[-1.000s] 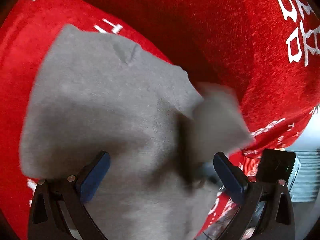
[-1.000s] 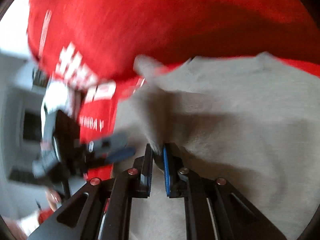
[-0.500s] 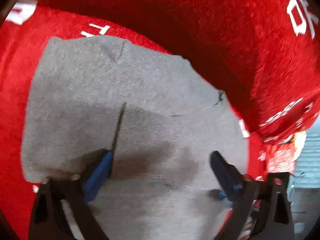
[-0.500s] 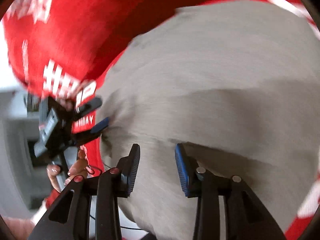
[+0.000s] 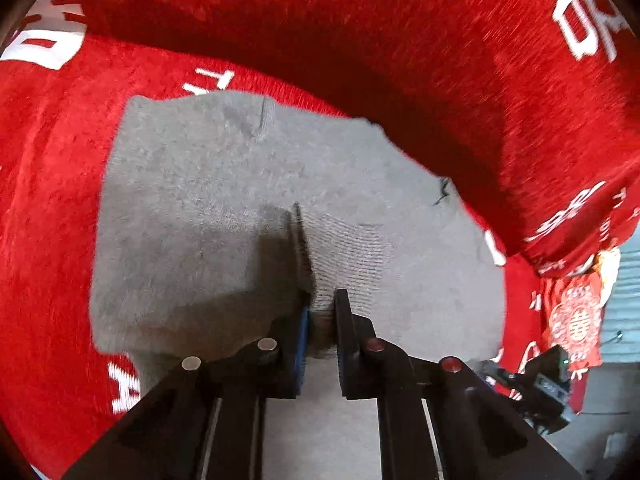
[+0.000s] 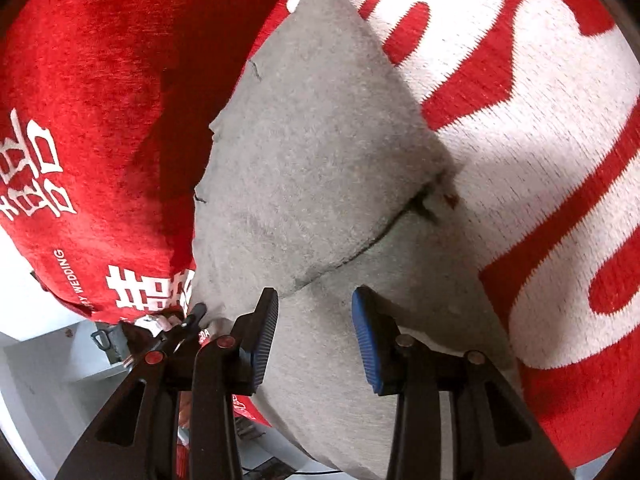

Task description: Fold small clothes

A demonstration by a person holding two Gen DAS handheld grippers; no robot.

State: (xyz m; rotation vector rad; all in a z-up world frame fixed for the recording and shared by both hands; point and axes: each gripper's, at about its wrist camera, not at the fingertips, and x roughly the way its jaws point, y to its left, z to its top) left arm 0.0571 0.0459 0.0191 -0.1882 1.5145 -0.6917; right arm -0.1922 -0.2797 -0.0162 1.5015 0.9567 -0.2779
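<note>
While pinching a raised ridge of the cloth [image 5: 224,184], left gripper [image 5: 320,312] nearly closed low in the frame's centre.
Right gripper [image 6: 314,312] parted, nothing between its blue pads [image 6: 364,336], low over the same cloth [image 6: 320,152]. Grey, folded, one layer's edge running diagonally across mid-frame in the right view; spread over the red blanket [image 5: 440,40] with white lettering, filling each view's middle. Left gripper also glimpsed at lower left of the right view [image 6: 192,320].
</note>
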